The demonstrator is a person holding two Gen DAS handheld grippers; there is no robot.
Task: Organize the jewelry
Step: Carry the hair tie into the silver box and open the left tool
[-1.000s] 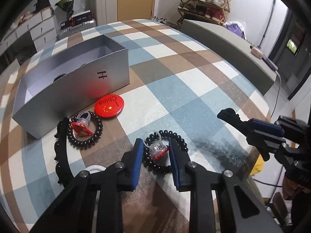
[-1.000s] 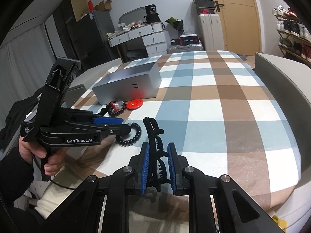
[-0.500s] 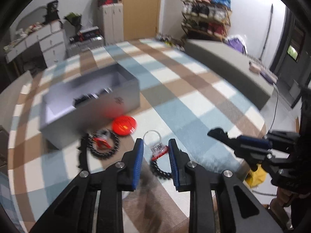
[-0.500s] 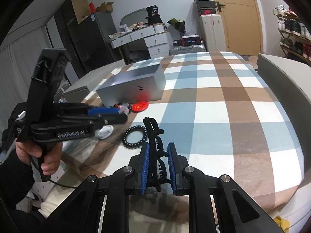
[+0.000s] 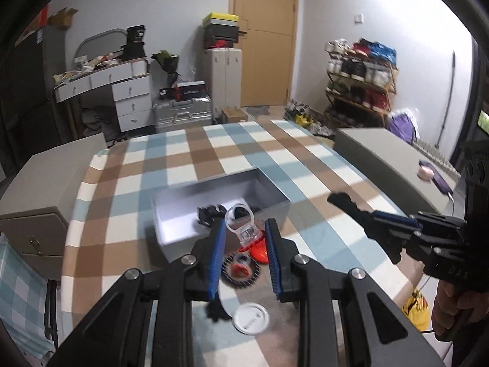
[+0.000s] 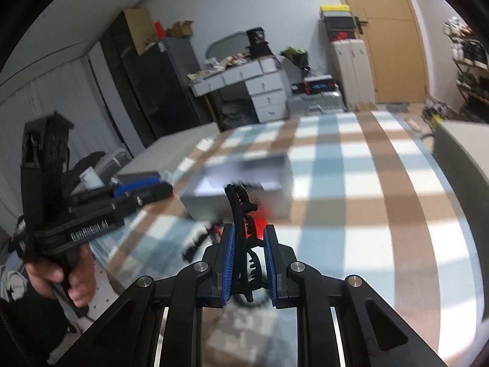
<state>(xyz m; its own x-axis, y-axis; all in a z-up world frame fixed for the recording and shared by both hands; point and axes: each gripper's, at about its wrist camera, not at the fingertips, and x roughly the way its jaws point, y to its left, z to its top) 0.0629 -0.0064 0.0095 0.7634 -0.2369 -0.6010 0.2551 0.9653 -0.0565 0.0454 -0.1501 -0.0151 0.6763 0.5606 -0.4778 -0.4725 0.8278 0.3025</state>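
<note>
My left gripper is shut on a clear-and-red tag of a bead bracelet and holds it in the air in front of the open grey box. Dark jewelry lies inside the box. Another black bead bracelet with a red tag, a red badge and a white round badge lie on the checked cloth below. My right gripper is shut on a black hair claw clip, raised near the box. The right gripper also shows in the left wrist view.
The checked table has grey benches on the left and right. A phone lies on the right bench. The left gripper and the hand holding it show in the right wrist view.
My left gripper closed on the bracelet's tag, lifted it off the cloth and carried it toward the box. My right gripper rose with the clip and moved nearer the box.
</note>
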